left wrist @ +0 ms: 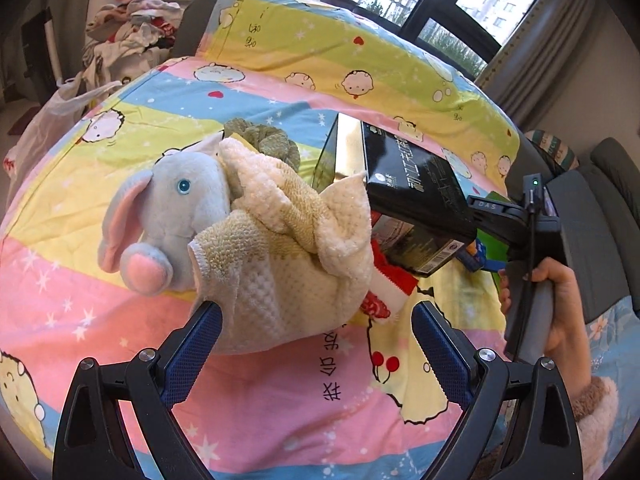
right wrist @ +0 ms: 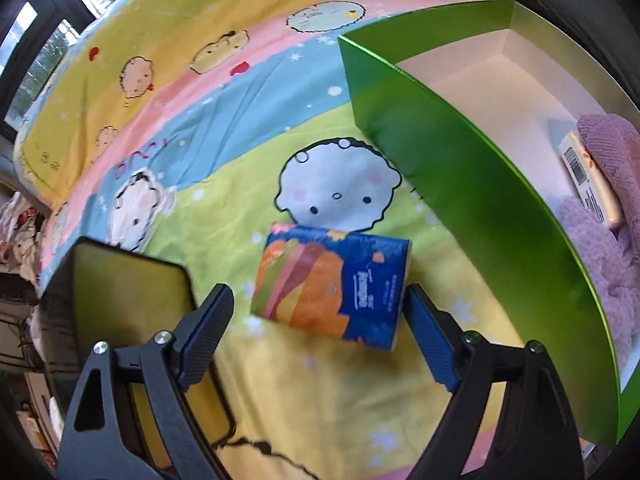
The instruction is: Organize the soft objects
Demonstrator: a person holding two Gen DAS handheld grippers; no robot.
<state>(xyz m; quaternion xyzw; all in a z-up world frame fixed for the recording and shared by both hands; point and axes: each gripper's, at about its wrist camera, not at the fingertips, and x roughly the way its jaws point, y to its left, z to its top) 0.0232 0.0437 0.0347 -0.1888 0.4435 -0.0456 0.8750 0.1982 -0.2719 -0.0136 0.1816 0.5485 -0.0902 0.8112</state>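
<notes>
Daylight from tall windows falls on a bed spread with a cartoon-printed quilt (left wrist: 280, 60) in pink, yellow and blue stripes. Jaws of the right gripper (right wrist: 320, 312) stand wide and empty, straddling a blue-and-orange soft tissue pack (right wrist: 332, 284) that lies on the quilt; the pads do not appear to press it. Just beside it stands an open green cardboard box (right wrist: 460, 184) with a white interior, already holding a lilac knitted cloth (right wrist: 608, 208). The left gripper (left wrist: 316, 344), its jaws also wide and holding nothing, hovers at a cream waffle-weave towel (left wrist: 288, 280) bundled against a grey plush elephant (left wrist: 172, 216).

A shallow bite could let the slick pack slip, and a pinch on the towel alone could leave the elephant behind.

Only the left view shows the person's hand (left wrist: 560, 304) and a glossy black carton (left wrist: 416, 200); only the right reveals the green box's contents.
</notes>
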